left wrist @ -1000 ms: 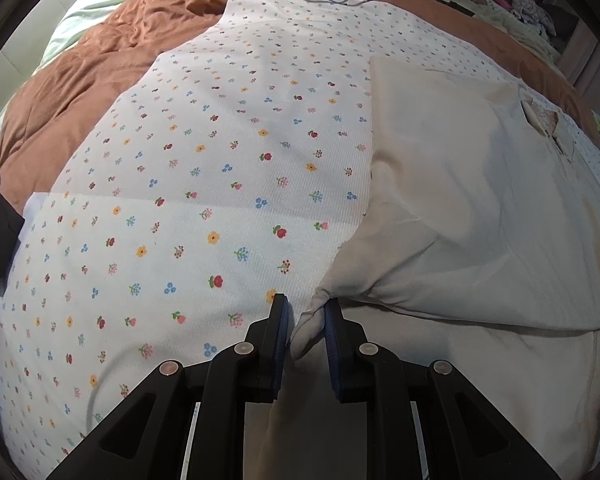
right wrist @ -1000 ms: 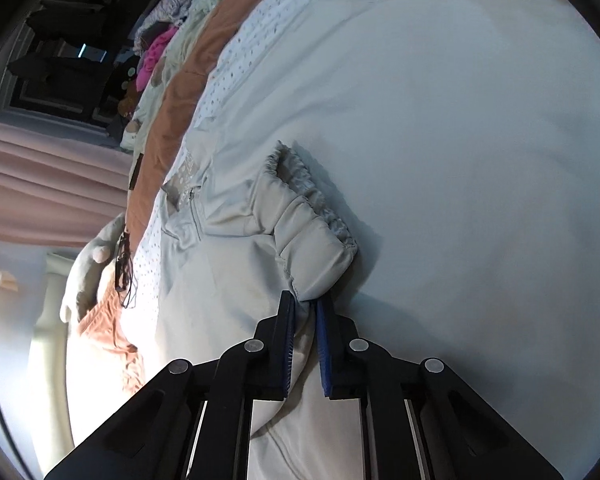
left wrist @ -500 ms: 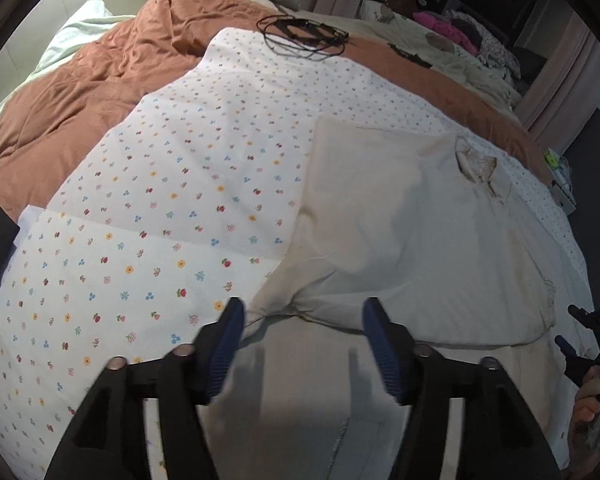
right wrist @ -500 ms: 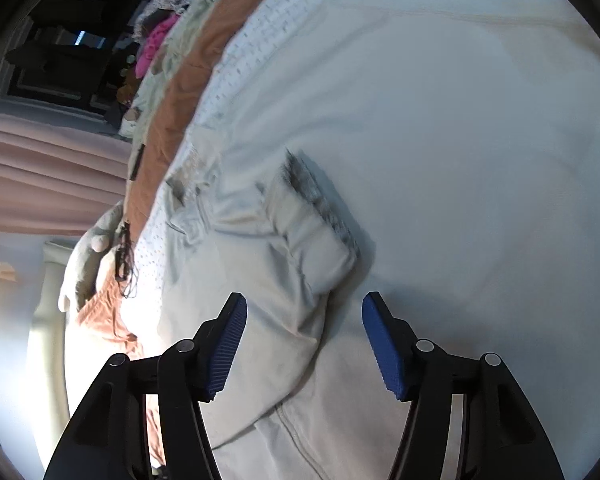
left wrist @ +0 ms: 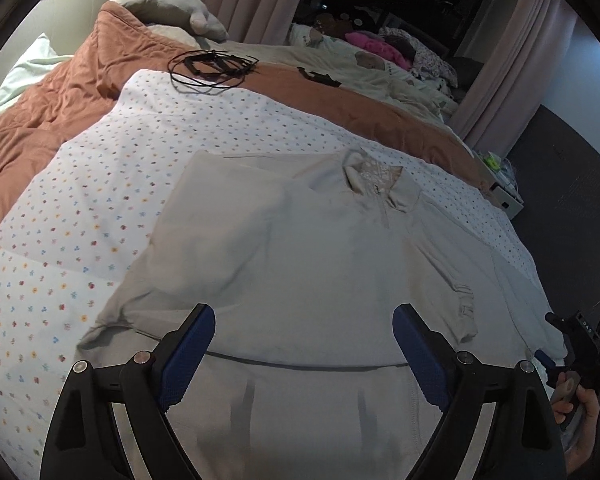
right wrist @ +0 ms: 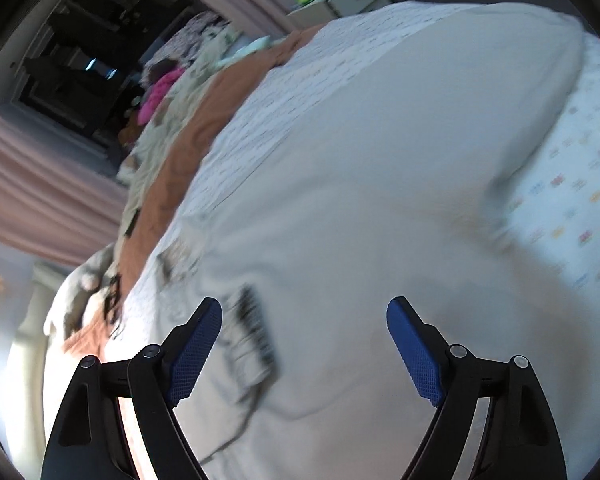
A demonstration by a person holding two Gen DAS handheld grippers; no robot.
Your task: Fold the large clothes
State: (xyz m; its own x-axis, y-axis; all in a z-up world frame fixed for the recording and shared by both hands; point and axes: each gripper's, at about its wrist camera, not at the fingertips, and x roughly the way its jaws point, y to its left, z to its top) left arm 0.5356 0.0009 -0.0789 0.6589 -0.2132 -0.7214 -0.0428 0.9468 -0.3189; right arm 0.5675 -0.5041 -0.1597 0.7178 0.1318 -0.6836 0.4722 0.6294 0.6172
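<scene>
A large beige collared garment (left wrist: 300, 264) lies flat on the flowered sheet (left wrist: 80, 216) of a bed, both sleeves folded in over its front. The collar (left wrist: 376, 180) points to the far side. The right sleeve's gathered cuff (left wrist: 464, 308) rests near the hem. My left gripper (left wrist: 304, 344) is open and empty, above the garment's lower part. My right gripper (right wrist: 304, 340) is open and empty too, over the same beige cloth (right wrist: 360, 200); that view is blurred by motion. The cuff (right wrist: 256, 328) lies just right of its left finger.
A rust-brown duvet (left wrist: 60, 96) lies beyond the sheet, with a coil of black cable (left wrist: 212, 66) on it. More clothes and a pink item (left wrist: 376, 42) are piled at the far side. A white bedside box (left wrist: 504, 196) stands right of the bed.
Both grippers let go of the sleeve ends, opened wide and drew back and up from the garment. The right wrist view has swung round and is blurred.
</scene>
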